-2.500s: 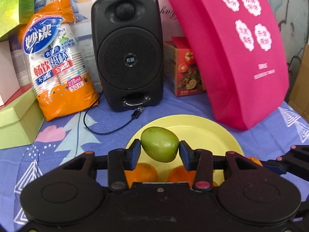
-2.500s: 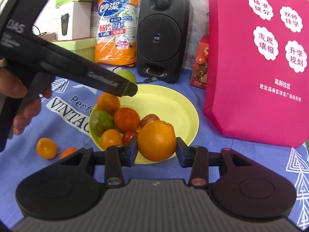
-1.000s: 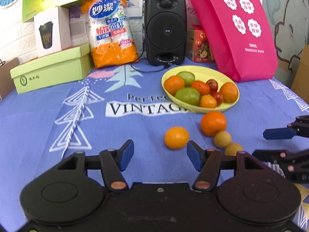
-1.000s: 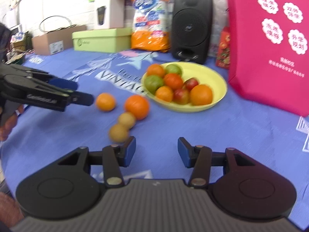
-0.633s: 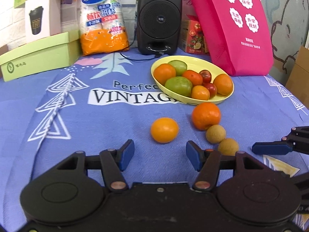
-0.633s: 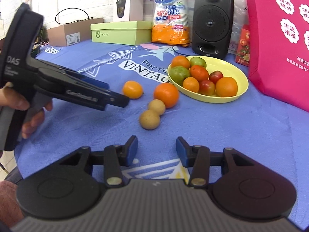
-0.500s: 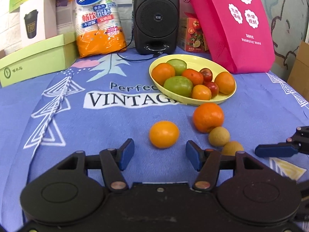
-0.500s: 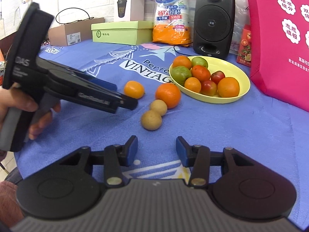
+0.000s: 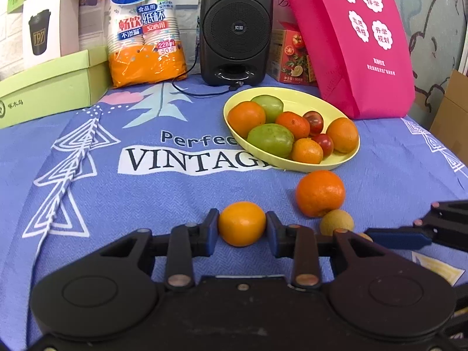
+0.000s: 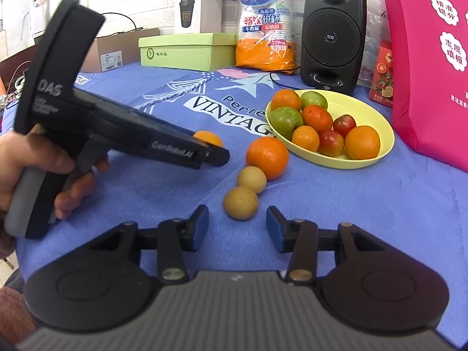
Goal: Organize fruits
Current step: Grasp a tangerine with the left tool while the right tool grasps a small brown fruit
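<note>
Small round orange citrus fruit [image 9: 242, 223], resting on the blue printed cloth of the desk [image 9: 122, 199], sits clamped between the blue pads of your left hand-held gripper [image 9: 242, 227]. Your right hand-held gripper [image 10: 237, 228] stands apart just before a tan round fruit [image 10: 241, 202]. Behind, the yellow oval plastic plate [image 10: 368, 108] holds mixed fruit.

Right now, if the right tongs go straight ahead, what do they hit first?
Probably the nearer small round tan fruit, just ahead of the open right tongs on the blue cloth; depth is uncertain.
</note>
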### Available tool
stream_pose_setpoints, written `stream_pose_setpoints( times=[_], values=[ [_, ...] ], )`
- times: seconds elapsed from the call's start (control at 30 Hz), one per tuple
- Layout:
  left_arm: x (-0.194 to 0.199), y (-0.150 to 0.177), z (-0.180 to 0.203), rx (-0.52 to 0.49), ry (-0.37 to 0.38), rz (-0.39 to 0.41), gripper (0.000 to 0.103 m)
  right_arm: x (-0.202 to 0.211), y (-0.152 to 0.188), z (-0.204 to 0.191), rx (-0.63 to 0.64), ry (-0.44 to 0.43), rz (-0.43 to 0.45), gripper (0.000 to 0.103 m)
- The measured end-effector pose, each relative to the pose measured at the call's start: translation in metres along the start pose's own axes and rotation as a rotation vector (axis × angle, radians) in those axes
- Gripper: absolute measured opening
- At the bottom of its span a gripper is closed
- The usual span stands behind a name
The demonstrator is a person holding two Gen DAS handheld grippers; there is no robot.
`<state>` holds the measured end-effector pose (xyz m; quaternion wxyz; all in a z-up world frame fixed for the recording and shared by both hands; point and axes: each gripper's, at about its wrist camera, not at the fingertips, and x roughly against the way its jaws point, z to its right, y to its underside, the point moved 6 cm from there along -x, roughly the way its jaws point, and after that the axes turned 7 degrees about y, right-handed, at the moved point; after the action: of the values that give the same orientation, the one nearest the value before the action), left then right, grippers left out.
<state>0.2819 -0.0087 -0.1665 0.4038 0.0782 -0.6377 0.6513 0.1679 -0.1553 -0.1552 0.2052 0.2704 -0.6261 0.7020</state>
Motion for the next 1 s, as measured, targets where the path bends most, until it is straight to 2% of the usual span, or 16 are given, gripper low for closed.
stream_pose_setpoints(
  times=[0.1, 0.23, 0.37, 0.67, 1.0],
  values=[
    [0.001, 0.0, -0.001, 0.01, 0.007, 0.001, 0.033, -0.004, -0.003, -0.001, 0.007, 0.005, -0.002, 0.043],
    [0.0, 0.0, -0.003, 0.016, 0.015, 0.0, 0.033, -0.008, -0.005, -0.003, 0.024, -0.01, -0.001, 0.031],
    [0.0, 0.001, -0.002, 0.014, 0.012, 0.0, 0.033, -0.009, -0.006, -0.002, 0.012, -0.01, -0.003, 0.027],
    [0.004, 0.002, 0.0, 0.017, 0.002, 0.009, 0.032, 0.005, 0.002, 0.0, -0.011, -0.01, 0.007, 0.026],
    [0.026, 0.006, 0.008, 0.017, 0.019, 0.027, 0.032, 0.019, 0.012, 0.007, -0.031, 0.0, 0.01, 0.026]
  ],
)
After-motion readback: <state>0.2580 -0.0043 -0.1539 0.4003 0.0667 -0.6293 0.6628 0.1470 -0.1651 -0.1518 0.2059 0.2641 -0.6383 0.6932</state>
